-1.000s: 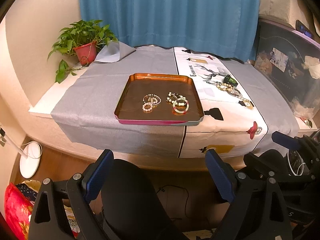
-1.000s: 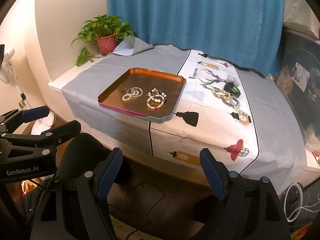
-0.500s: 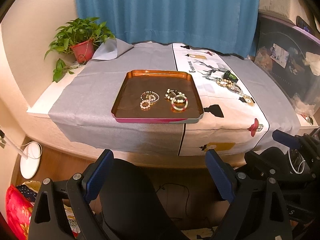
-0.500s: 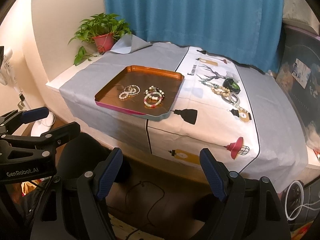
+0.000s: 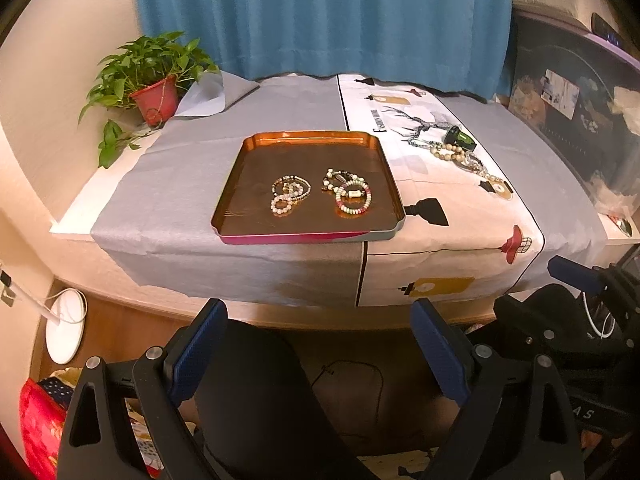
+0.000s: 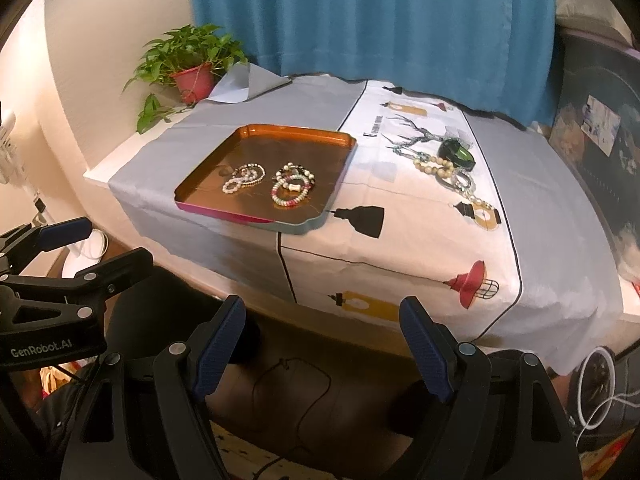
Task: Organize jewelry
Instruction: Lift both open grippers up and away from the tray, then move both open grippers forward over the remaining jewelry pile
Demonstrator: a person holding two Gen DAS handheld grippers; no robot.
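An orange tray (image 5: 256, 148) (image 6: 340, 168) sits at the table's front edge and holds several bead bracelets (image 5: 352, 198) (image 6: 292, 192). More jewelry lies loose on the white printed runner to its right: a bead necklace (image 5: 450, 152) (image 6: 432, 166) and a green bangle (image 5: 460, 138) (image 6: 456, 154). My left gripper (image 5: 320, 348) is open and empty, hanging below the table edge in front of the tray. My right gripper (image 6: 322, 344) is also open and empty, low in front of the runner. The left gripper (image 6: 68, 248) shows at the left of the right wrist view.
A potted plant (image 5: 154, 80) (image 6: 192, 68) stands at the table's back left, before a blue curtain (image 5: 320, 16). A grey cloth (image 5: 180, 176) covers the table. A black chair back (image 5: 256, 392) is below the grippers. A white lamp base (image 5: 66, 330) rests on the floor at left.
Both grippers have drifted slightly closer to the table, so the tray looks a little nearer. Their jaws stay equally wide apart and nothing on the table has moved.
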